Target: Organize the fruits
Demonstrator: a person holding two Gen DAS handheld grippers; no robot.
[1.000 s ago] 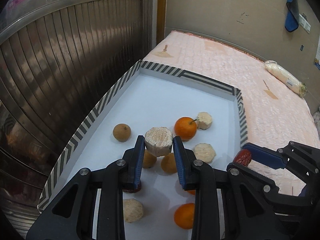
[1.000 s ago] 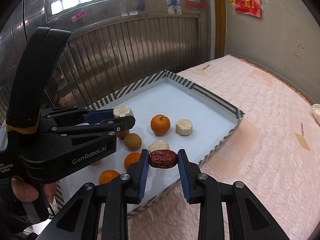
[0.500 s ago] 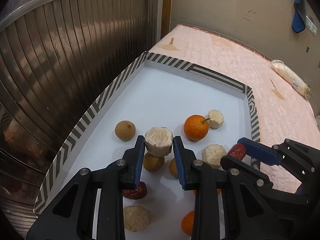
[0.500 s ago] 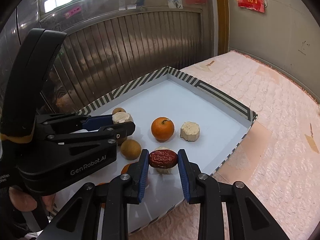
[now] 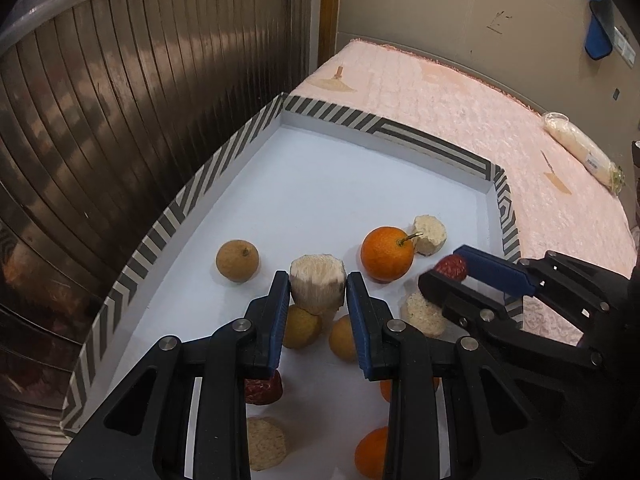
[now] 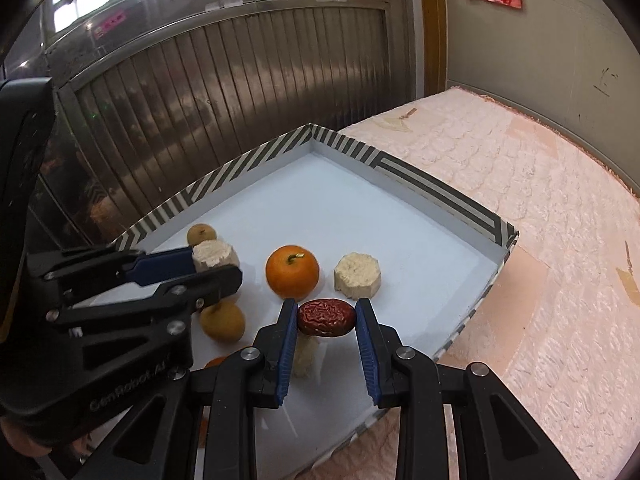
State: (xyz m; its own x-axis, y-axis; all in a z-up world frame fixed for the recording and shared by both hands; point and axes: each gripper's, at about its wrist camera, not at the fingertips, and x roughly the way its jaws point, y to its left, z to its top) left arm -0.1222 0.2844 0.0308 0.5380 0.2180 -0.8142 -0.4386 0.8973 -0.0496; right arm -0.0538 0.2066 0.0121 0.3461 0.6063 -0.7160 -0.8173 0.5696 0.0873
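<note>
Left gripper is clamped on a pale cut chunk, held above the white tray with striped rim. Right gripper is clamped on a wrinkled red date, over the tray's near right part. In the tray: orange with stem near the middle, pale chunk just right of it, brown round fruit to the left, two yellowish fruits below the left gripper, another date, more pale chunks and oranges at the near edge. Tray sits on a pink quilted mat.
</note>
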